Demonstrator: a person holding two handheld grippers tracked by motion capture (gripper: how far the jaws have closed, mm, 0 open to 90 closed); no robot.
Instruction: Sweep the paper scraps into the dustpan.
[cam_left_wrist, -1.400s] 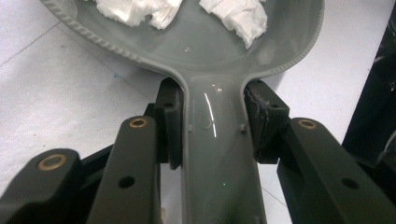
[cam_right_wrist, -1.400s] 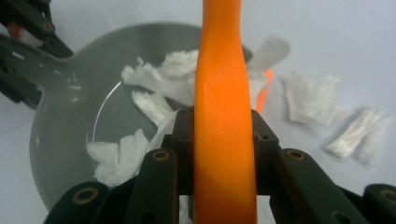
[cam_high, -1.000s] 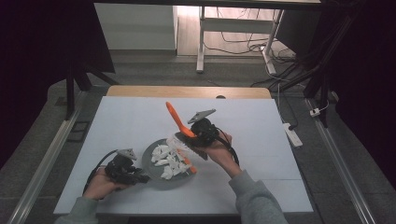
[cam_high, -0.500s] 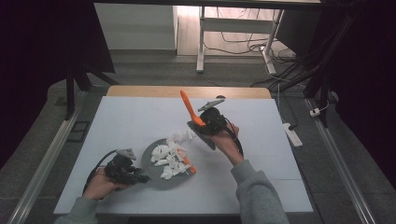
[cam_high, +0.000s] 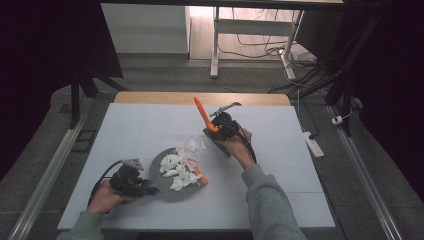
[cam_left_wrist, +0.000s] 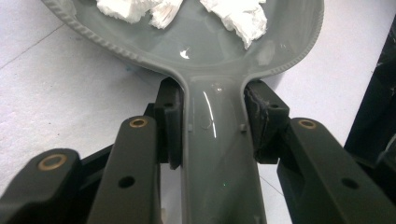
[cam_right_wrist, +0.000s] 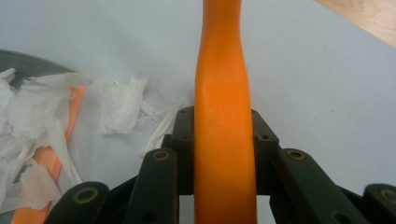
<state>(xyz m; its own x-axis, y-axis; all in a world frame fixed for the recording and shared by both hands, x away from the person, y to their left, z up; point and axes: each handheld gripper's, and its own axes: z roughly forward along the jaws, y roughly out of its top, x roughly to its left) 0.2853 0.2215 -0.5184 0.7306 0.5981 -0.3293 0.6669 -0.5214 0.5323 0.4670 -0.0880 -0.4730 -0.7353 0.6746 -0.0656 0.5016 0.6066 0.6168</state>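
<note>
High view, now: left gripper (cam_high: 131, 181) sitting at 7 o'clock on the table (cam_high: 280, 200), jaws clenched on the handle of the grey dustpan (cam_high: 170, 192); left gripper view confirming pads (cam_left_wrist: 170, 126) pressing both sides of that handle. Dustpan lying flat at about 6 o'clock, holding most of the white paper scraps (cam_high: 176, 167) plus an orange piece (cam_high: 200, 175). Right gripper (cam_high: 216, 131) grasping the orange brush handle (cam_high: 202, 114), now standing just past 12 o'clock of the pan's far rim; right gripper view showing jaws tight on that handle (cam_right_wrist: 224, 154). Compared with a second ago: right gripper moving away from the pan toward 1 o'clock, handle tilting up and back; a small clump of loose scraps (cam_high: 195, 145) lying on the bare table at the pan's 1 o'clock edge, outside the rim. Left gripper and pan not shifting. Reading this as drawing back for another sweep: remaining clump needing pushing toward 7 o'clock into the pan. Risk: scattering light paper past the rim.
</note>
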